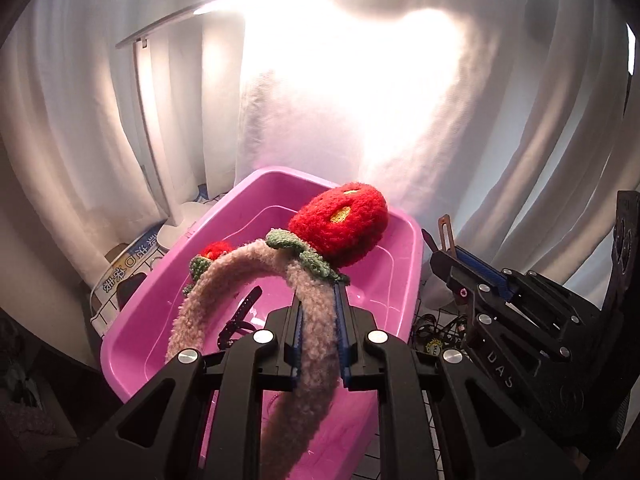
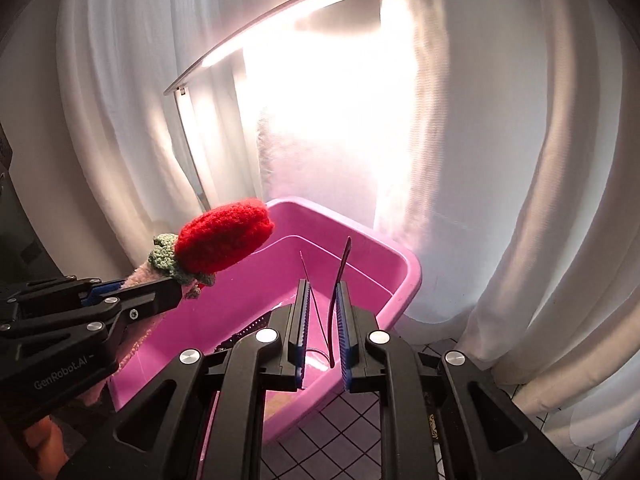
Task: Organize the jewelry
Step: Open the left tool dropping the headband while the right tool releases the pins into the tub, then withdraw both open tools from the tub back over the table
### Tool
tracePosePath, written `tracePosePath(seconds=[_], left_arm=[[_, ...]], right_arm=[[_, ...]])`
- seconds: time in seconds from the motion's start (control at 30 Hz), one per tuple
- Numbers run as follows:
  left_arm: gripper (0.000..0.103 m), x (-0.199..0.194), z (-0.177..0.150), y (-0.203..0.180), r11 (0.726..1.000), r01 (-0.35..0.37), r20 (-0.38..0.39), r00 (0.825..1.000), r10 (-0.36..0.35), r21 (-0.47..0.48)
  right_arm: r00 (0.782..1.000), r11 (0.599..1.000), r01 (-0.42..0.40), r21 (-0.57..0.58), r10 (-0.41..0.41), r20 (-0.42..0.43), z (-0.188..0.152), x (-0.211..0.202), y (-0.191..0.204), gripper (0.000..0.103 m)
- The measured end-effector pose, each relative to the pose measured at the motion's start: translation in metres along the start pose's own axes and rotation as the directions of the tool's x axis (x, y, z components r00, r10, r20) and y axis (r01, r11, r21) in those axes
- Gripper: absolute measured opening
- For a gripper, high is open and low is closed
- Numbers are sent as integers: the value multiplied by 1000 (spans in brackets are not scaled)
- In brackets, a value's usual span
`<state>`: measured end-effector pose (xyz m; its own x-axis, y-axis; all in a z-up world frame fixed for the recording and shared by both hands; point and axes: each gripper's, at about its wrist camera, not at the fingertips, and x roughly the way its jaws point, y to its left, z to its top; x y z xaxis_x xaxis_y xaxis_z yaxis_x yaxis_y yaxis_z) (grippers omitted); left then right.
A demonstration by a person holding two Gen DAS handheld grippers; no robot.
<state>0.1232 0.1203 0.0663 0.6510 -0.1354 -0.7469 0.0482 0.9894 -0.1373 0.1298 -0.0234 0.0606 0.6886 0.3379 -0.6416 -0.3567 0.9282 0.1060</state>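
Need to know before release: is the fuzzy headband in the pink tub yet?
Not yet: fuzzy headband is clamped in the left claw, held above the pink tub.

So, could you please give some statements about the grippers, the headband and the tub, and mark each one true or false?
1. The left gripper holds a fuzzy pink headband. True.
2. The headband's decorations are blue. False: they are red, with green leaves.
3. The tub is pink. True.
4. The right gripper holds nothing. False: a thin dark red band is between its fingers.
5. The lamp is off. False: it is lit.

Pink tub [image 1: 404,240]; red-flowered beige headband [image 1: 316,344]
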Motion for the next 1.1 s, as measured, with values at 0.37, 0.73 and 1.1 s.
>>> tracePosePath(seconds=[0.37, 0.73, 1.1], left_arm=[[24, 65, -17, 38, 999, -43, -152, 988, 40, -14], [77, 80, -21, 67, 994, -98, -168, 982, 88, -51], [94, 52, -21, 78, 986, -142, -98, 986, 133, -85]], right_arm=[[963, 999, -24, -34, 14, -268, -2, 97, 36, 20], [958, 998, 51, 40, -38, -283, -5, 108, 15, 55], [984, 995, 44, 87, -27, -178, 5, 64, 5, 60]])
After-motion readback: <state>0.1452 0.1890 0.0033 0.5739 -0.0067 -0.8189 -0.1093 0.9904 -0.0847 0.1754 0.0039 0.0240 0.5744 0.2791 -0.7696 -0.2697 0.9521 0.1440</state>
